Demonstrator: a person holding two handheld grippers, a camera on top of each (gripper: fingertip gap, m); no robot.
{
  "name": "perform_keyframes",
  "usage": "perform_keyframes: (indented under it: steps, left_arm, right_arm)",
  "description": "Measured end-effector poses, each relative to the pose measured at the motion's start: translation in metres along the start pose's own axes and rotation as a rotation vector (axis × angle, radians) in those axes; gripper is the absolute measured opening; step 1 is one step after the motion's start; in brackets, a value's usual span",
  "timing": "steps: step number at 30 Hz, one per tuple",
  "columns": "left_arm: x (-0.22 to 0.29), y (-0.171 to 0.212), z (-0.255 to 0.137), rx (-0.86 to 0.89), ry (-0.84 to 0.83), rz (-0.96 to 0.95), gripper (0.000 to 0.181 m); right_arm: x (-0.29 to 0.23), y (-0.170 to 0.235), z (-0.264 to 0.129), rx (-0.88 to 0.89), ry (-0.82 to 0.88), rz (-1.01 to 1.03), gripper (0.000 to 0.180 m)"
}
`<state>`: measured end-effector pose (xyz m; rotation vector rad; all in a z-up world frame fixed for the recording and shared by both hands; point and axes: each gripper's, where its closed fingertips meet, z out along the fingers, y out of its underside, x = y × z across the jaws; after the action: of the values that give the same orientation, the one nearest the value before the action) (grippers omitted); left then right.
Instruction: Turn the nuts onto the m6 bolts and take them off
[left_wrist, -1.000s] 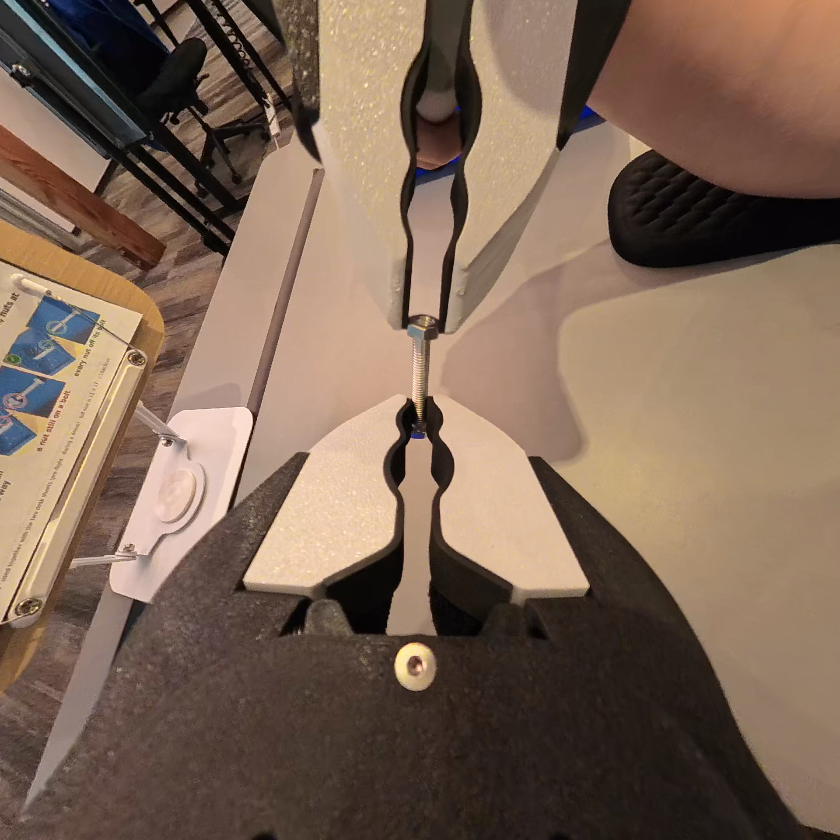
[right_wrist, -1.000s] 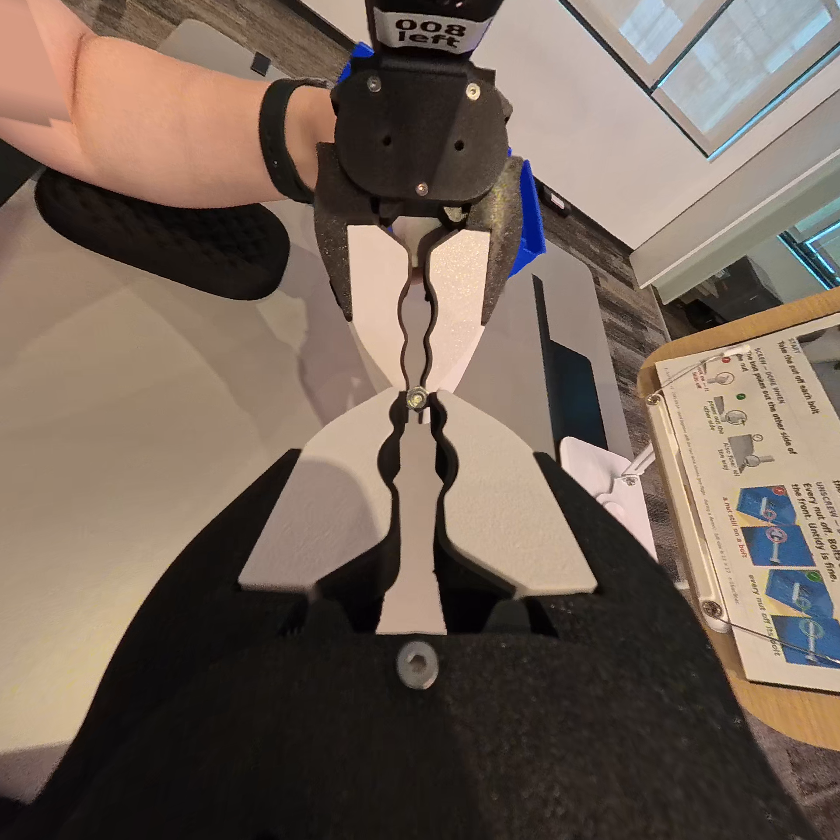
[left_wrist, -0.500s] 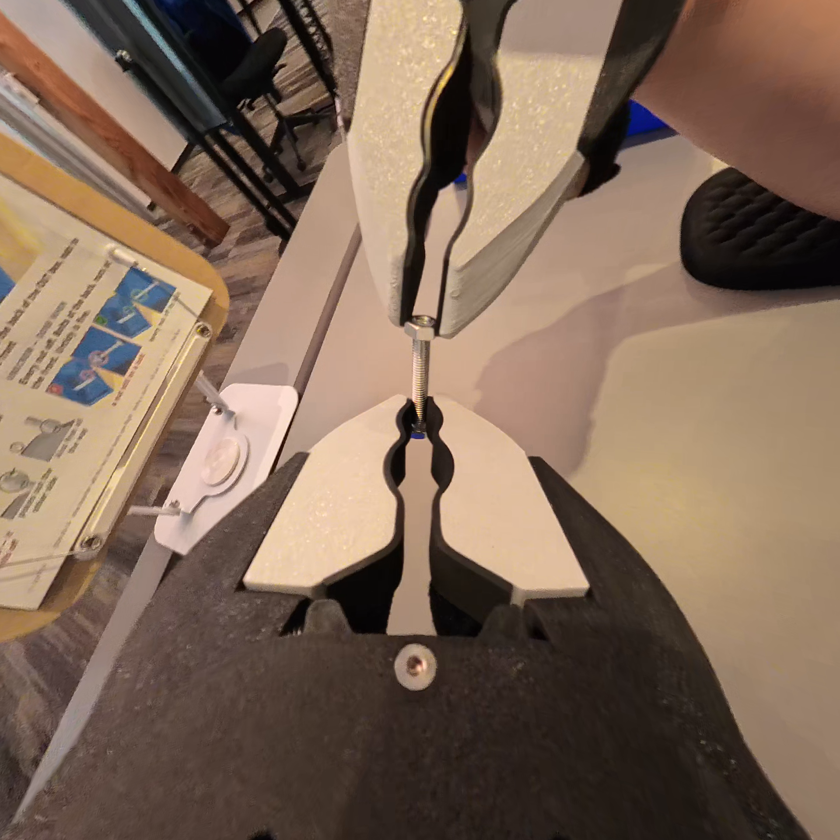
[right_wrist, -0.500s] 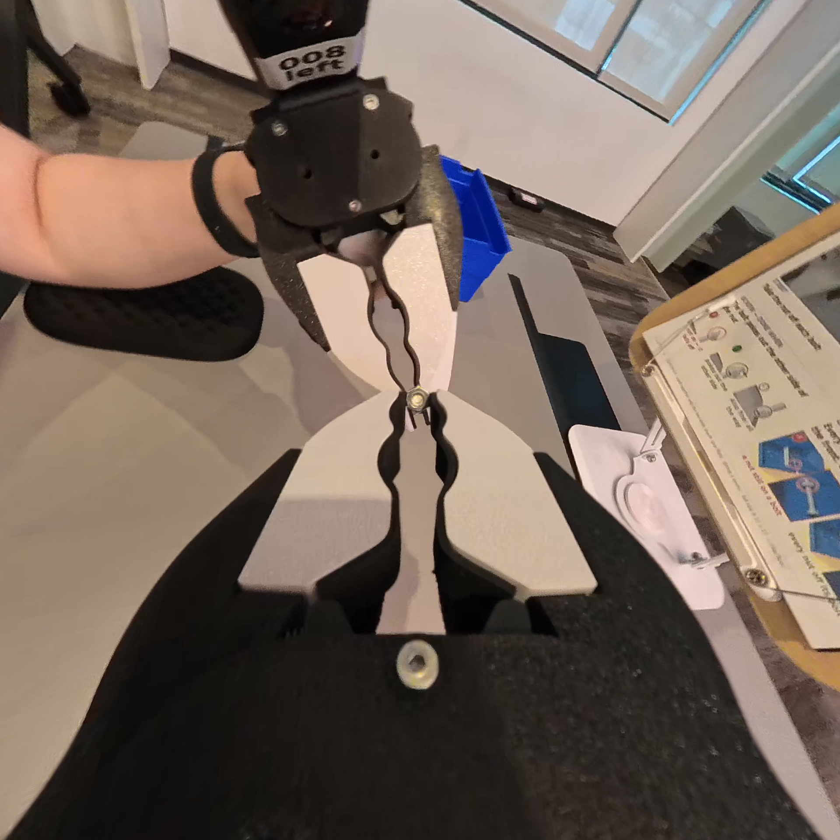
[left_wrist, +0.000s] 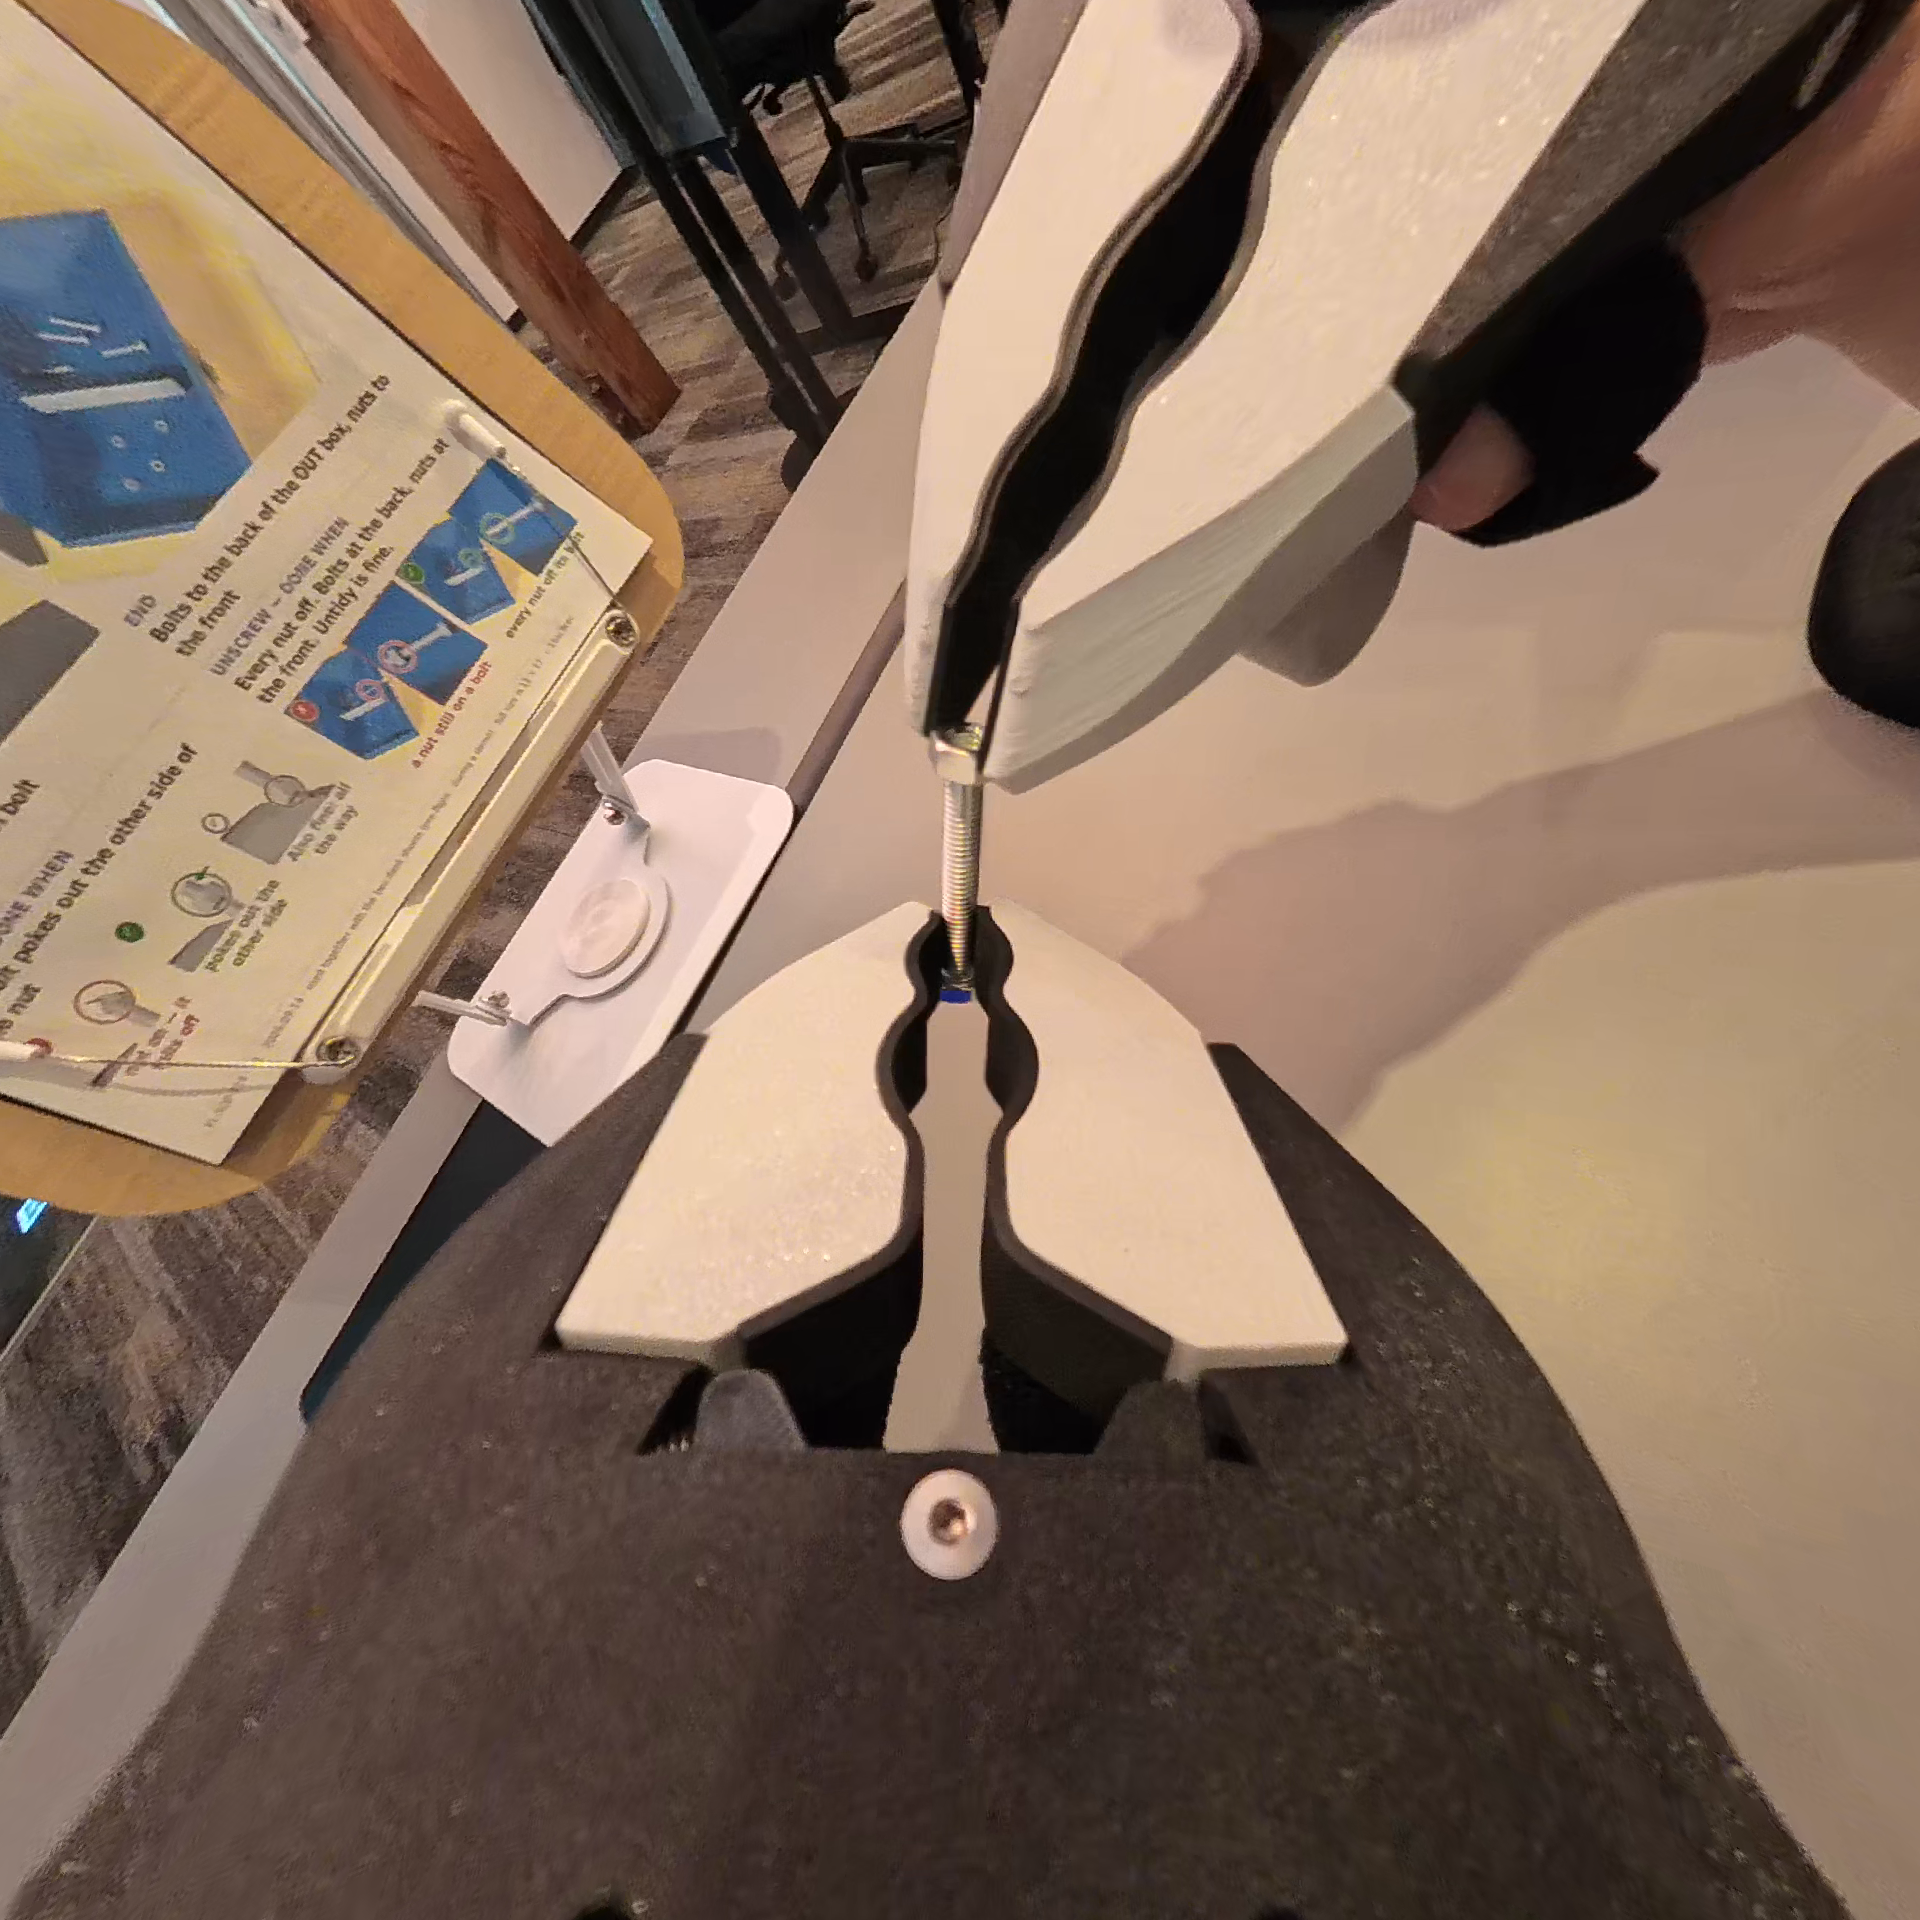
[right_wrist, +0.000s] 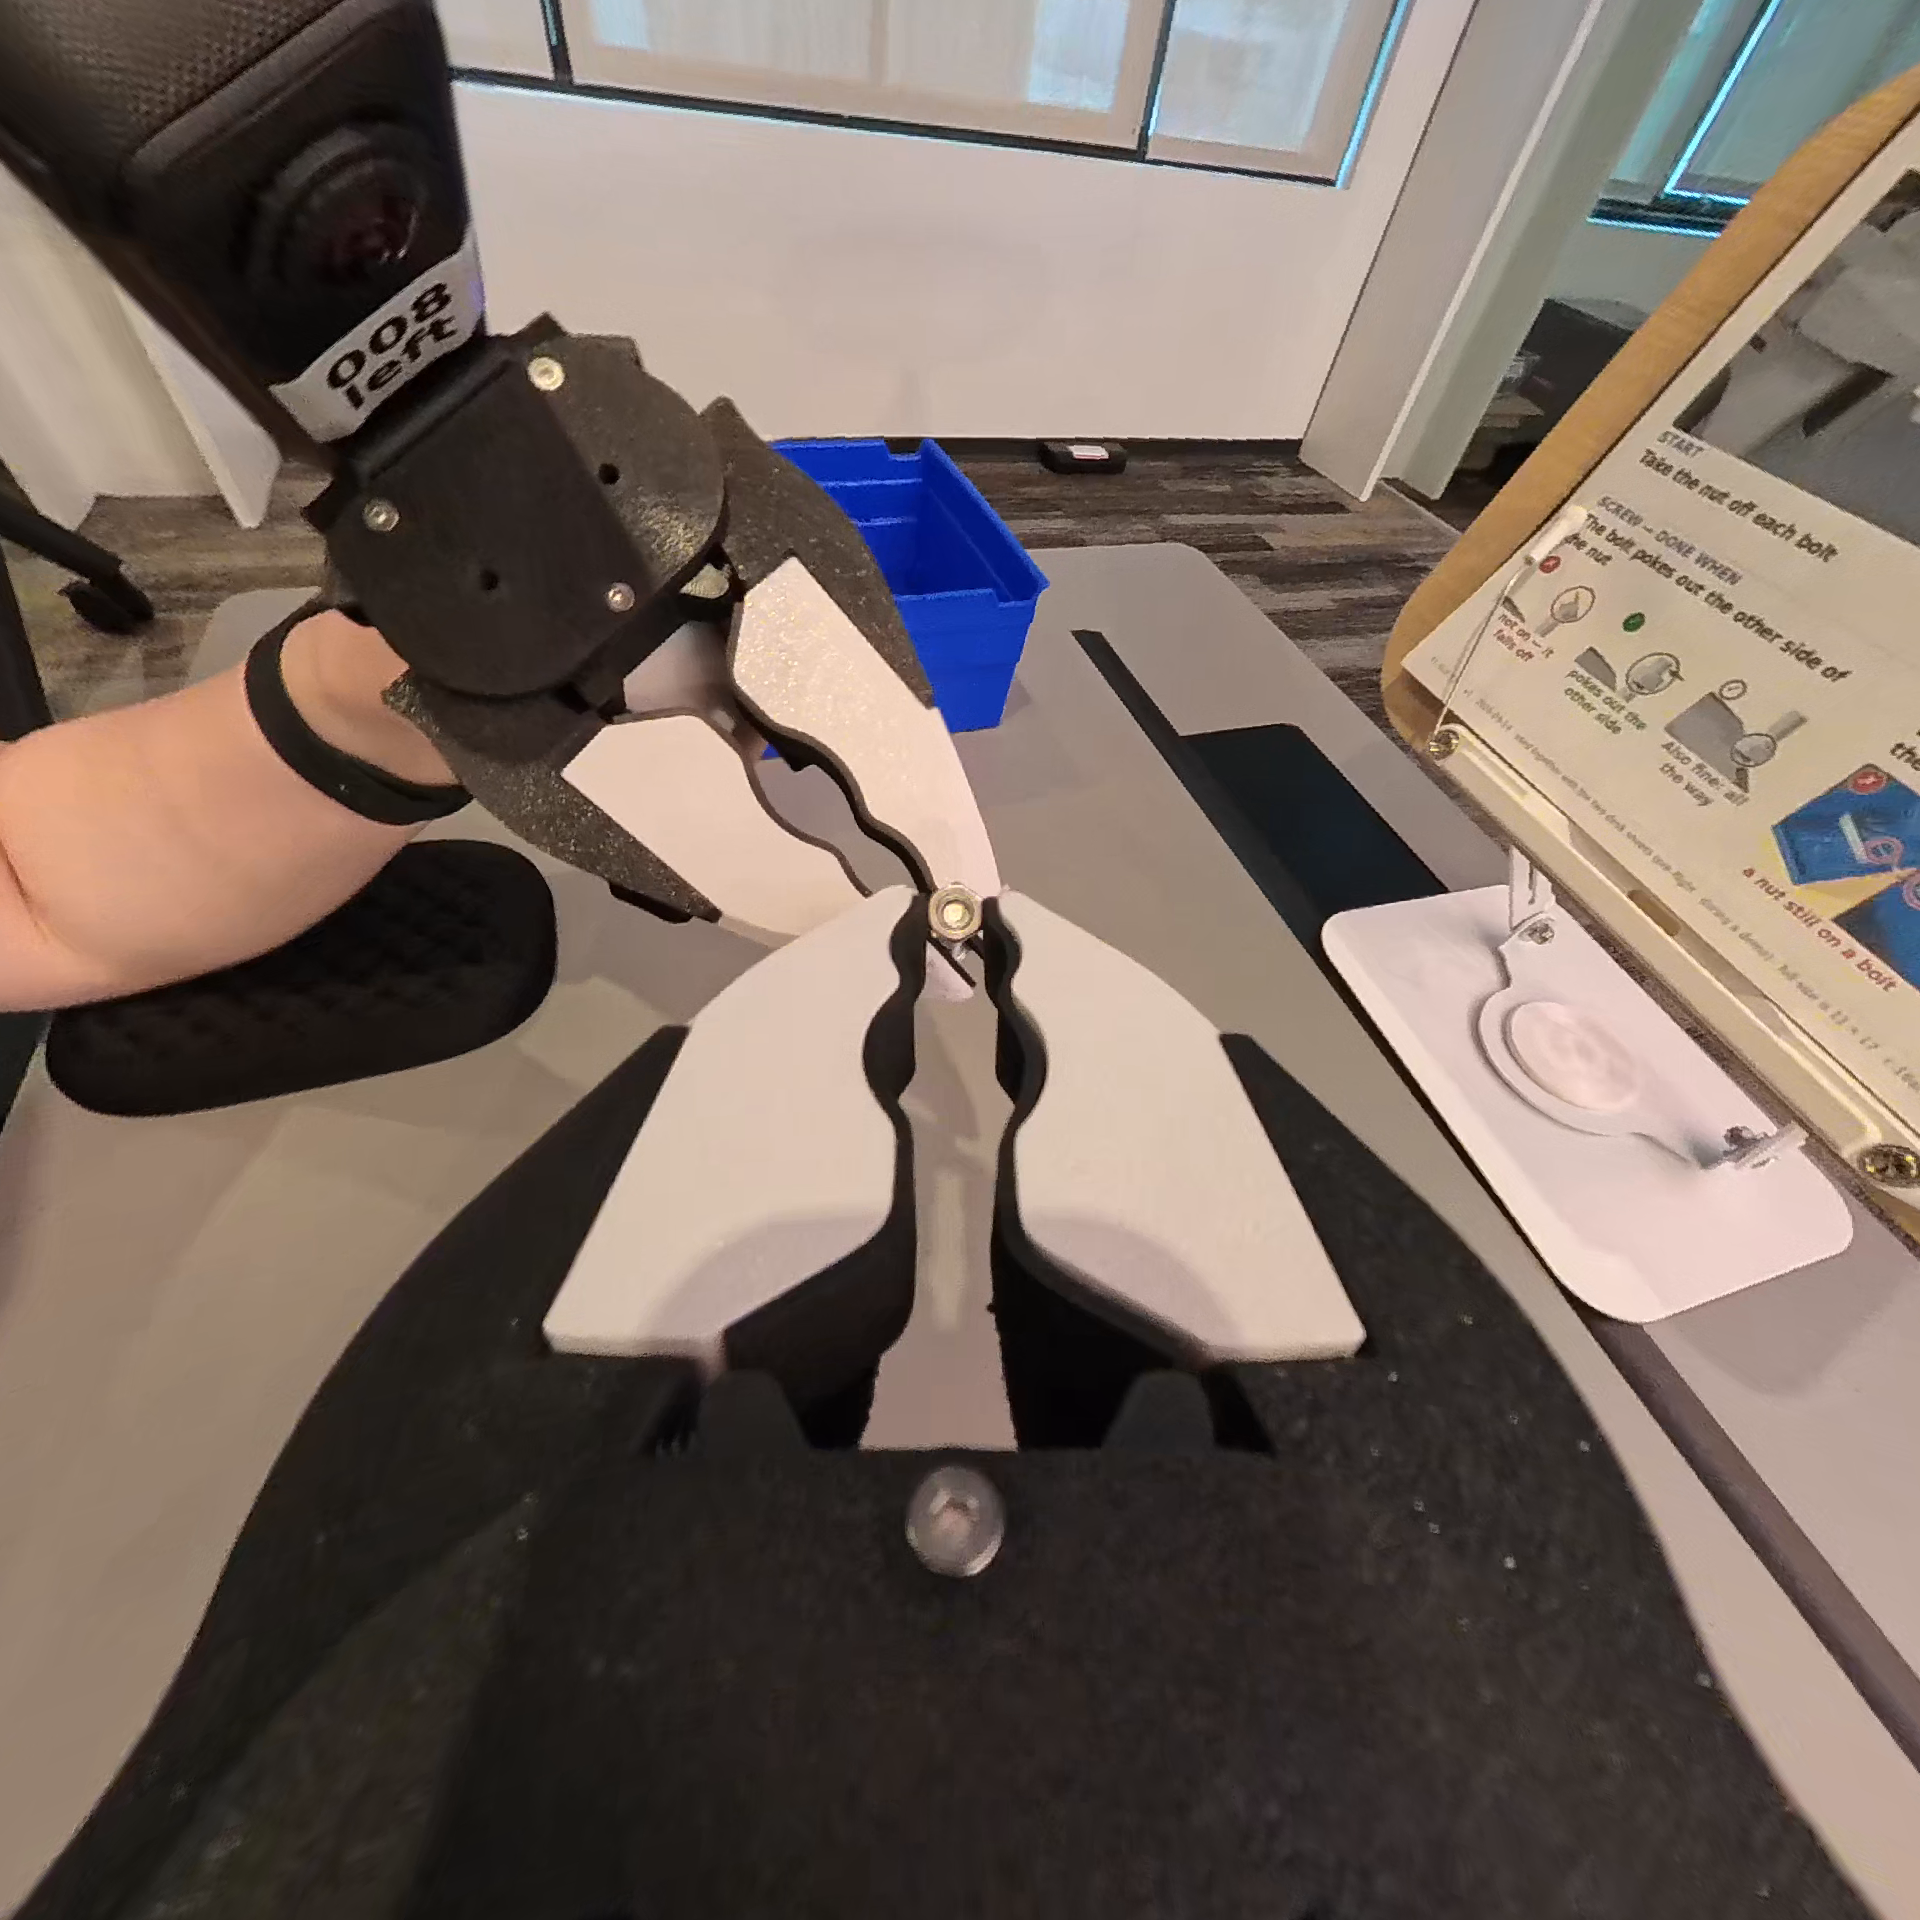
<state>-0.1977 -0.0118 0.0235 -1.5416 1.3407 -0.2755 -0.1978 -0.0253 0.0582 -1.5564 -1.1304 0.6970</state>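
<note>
A silver M6 bolt (left_wrist: 958, 862) is held in the air between the two grippers, above the grey table (left_wrist: 1558, 1195). My left gripper (left_wrist: 956, 920) is shut on a nut (left_wrist: 954, 985) with a blue insert at the bolt's lower end. My right gripper (left_wrist: 961, 727) reaches in from above, tilted to the right, and is shut on the bolt's hex head (left_wrist: 961, 753). In the right wrist view, my right gripper (right_wrist: 951, 920) grips the hex head (right_wrist: 954, 914) end-on. The left gripper (right_wrist: 923, 886) meets it from the upper left, and the shaft is hidden.
A blue bin (right_wrist: 935, 582) stands at the table's far end. An instruction sheet on a wooden board (left_wrist: 260, 727) stands on a white base (left_wrist: 623, 935) at the table's edge. A black padded rest (right_wrist: 301, 977) lies under a person's forearm (right_wrist: 125, 810). Less than 4 cm separates the two grippers' tips.
The two grippers have twisted about the bolt against each other. The right gripper now leans right in the left view, and the left gripper has swung left in the right view. Both grips hold.
</note>
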Motion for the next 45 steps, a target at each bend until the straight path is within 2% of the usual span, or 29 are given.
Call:
perform_keyframes:
  steps: [10, 21, 39, 45]
  left_arm:
    - [-0.016, -0.001, -0.005, -0.061, -0.168, -0.030, 0.005]
    - [-0.021, 0.001, -0.005, -0.097, -0.242, -0.024, 0.005]
    - [-0.012, -0.005, -0.005, -0.044, -0.155, -0.077, 0.005]
    - [-0.012, -0.008, -0.008, -0.020, -0.141, -0.091, 0.005]
  right_arm:
    - [0.008, -0.011, 0.006, 0.070, 0.111, 0.114, 0.010]
    - [0.011, -0.011, 0.008, 0.094, 0.154, 0.234, 0.010]
    - [0.008, -0.009, 0.012, 0.070, 0.159, 0.166, 0.011]
    - [0.008, -0.011, 0.012, 0.072, 0.170, 0.134, 0.018]
